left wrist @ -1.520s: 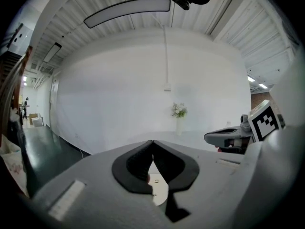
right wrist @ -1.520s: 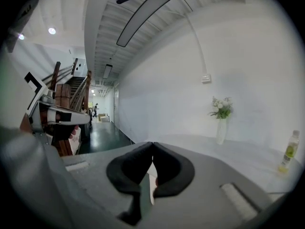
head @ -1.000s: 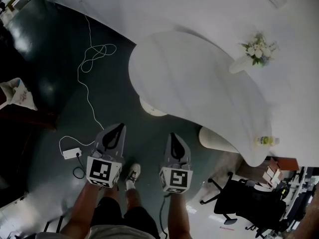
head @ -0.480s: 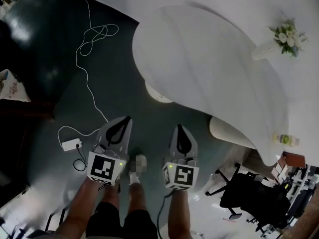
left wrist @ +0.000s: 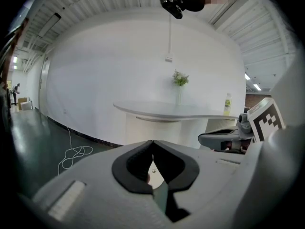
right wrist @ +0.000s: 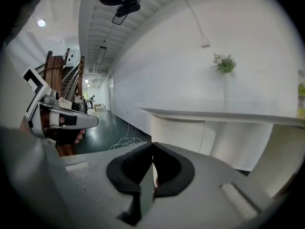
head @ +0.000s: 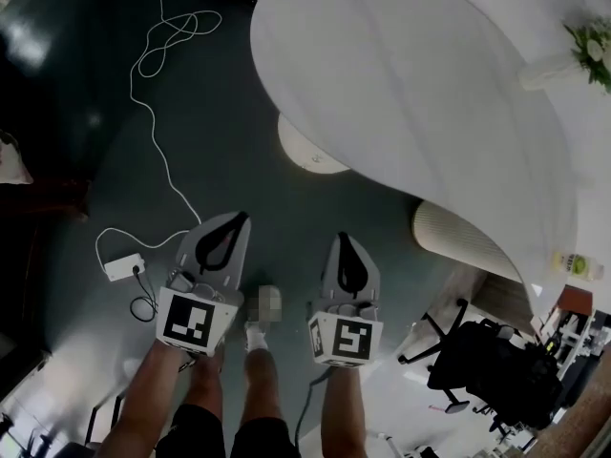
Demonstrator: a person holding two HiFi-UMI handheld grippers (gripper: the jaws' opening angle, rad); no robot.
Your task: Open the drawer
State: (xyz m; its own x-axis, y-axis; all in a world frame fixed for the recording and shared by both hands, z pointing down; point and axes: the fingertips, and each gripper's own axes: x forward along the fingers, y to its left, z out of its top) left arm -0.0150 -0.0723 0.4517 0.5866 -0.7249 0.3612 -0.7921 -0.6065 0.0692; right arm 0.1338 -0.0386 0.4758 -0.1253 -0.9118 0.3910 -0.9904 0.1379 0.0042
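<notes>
Hovering side by side over the dark floor point(head: 239, 141), the left gripper point(head: 237, 219) and right gripper point(head: 342, 239) both have their jaws pressed together, nothing between them. Far ahead and to the right stands the white table point(head: 401, 84), well apart from both. White cable point(head: 158, 151) trails on the left. The drawer? Can't pick it out in any view.
</notes>
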